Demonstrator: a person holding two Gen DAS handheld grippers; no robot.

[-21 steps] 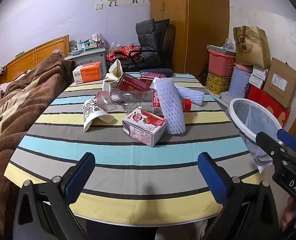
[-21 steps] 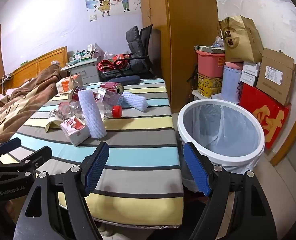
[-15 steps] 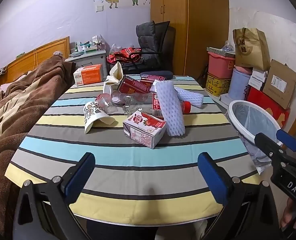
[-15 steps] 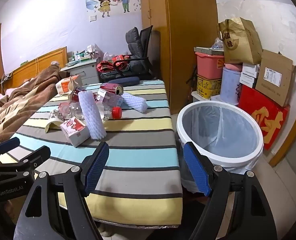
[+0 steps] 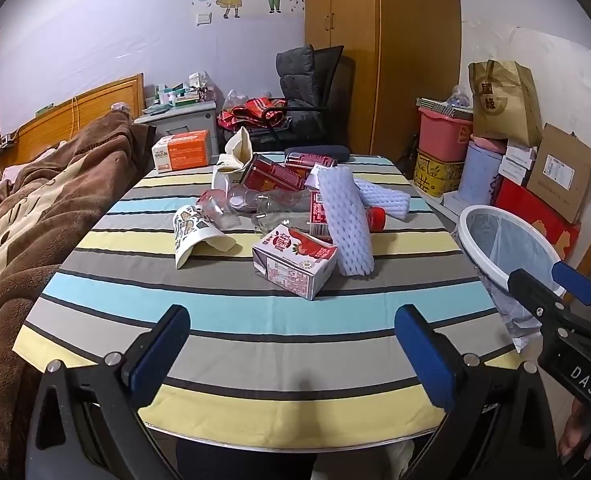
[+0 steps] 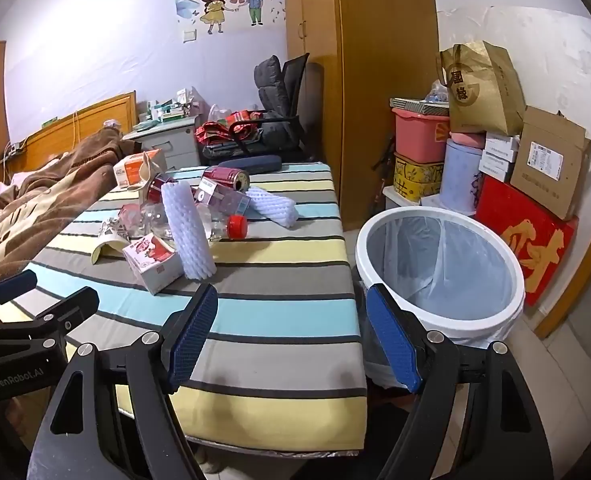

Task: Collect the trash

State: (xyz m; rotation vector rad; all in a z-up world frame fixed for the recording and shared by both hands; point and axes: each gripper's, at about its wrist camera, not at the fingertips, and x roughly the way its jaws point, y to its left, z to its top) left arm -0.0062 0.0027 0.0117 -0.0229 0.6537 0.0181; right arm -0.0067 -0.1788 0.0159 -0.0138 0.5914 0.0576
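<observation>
A heap of trash lies mid-table on the striped cloth [image 5: 255, 312]: a strawberry milk carton [image 5: 295, 260], two white foam net sleeves [image 5: 345, 220], a clear bottle with a red cap [image 5: 377, 218], red cans [image 5: 273, 176], a crushed paper cup [image 5: 193, 232]. My left gripper [image 5: 291, 340] hangs open over the near table edge, well short of the carton. My right gripper [image 6: 291, 332] is open too, above the table's right corner, beside the white lined trash bin [image 6: 439, 268]. The same carton [image 6: 155, 258] shows left of it.
A brown blanket on a bed [image 5: 27, 208] borders the table's left side. An orange box [image 5: 181, 154] sits at the far left corner. A black chair [image 5: 307, 92] stands behind the table. Stacked boxes, a pink tub and a paper bag [image 6: 483, 88] line the right wall.
Both views have tilted slightly, so the table and bin sit a little lower in frame. Jaws stay wide and nothing on the table has shifted.
</observation>
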